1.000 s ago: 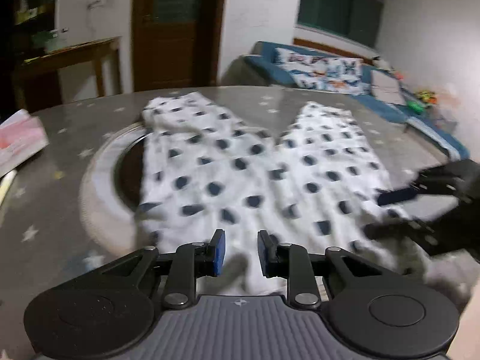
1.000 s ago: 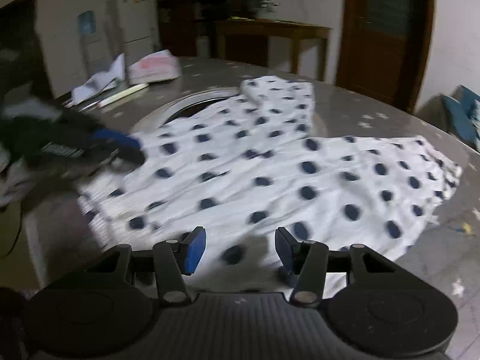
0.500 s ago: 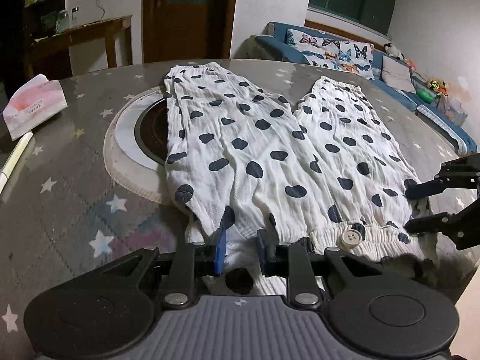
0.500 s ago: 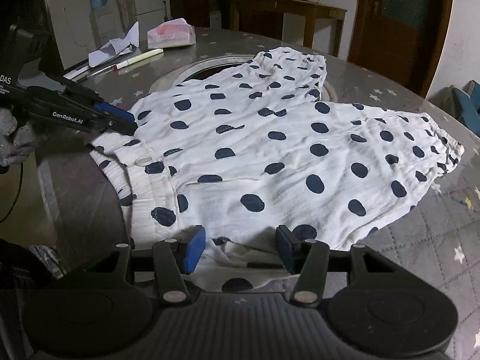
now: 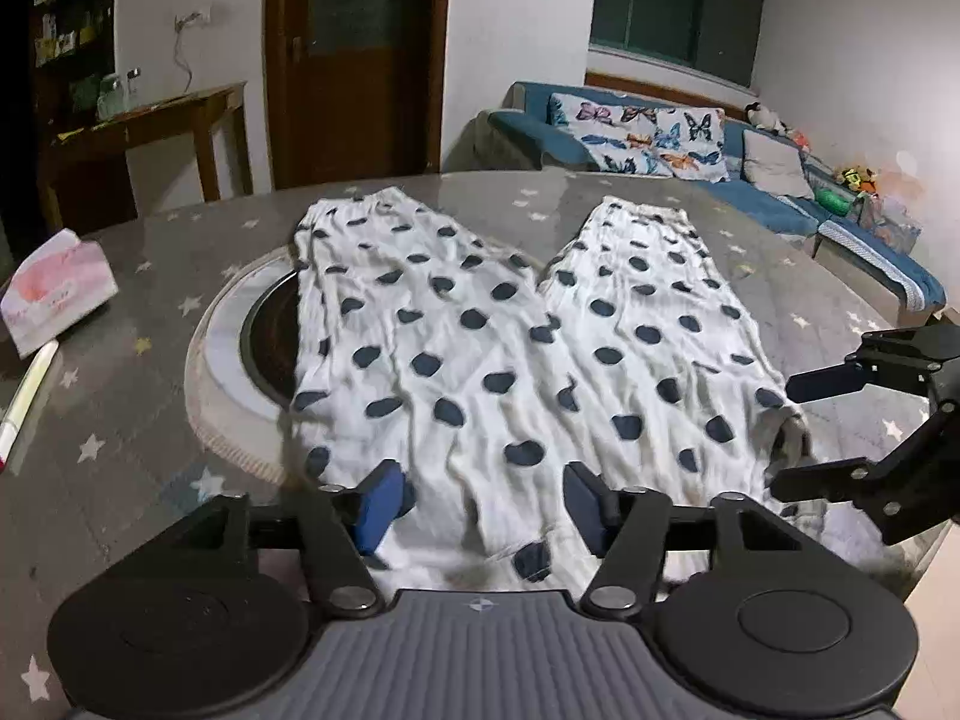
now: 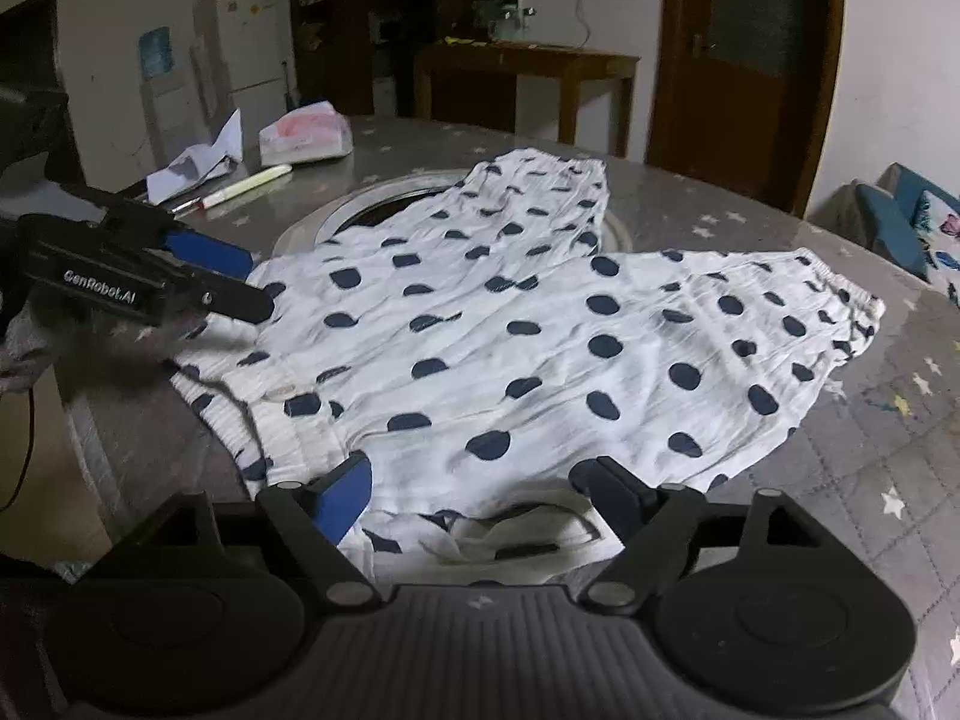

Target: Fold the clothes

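Star-patterned tabletop carries the polka-dot trousers spread flat, legs toward twelve o'clock, waistband nearest. Both the left gripper and right gripper have just been opening, fingers apart above the waistband, gripping nothing. Judged so, spreading looks done; every fold remains.

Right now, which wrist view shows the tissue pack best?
The left wrist view. The tissue pack sits large at the table's left edge, its pink-and-white face and box shape plain. In the right wrist view the same tissue pack lies farther back on the table, smaller, beside crumpled paper and a pen.
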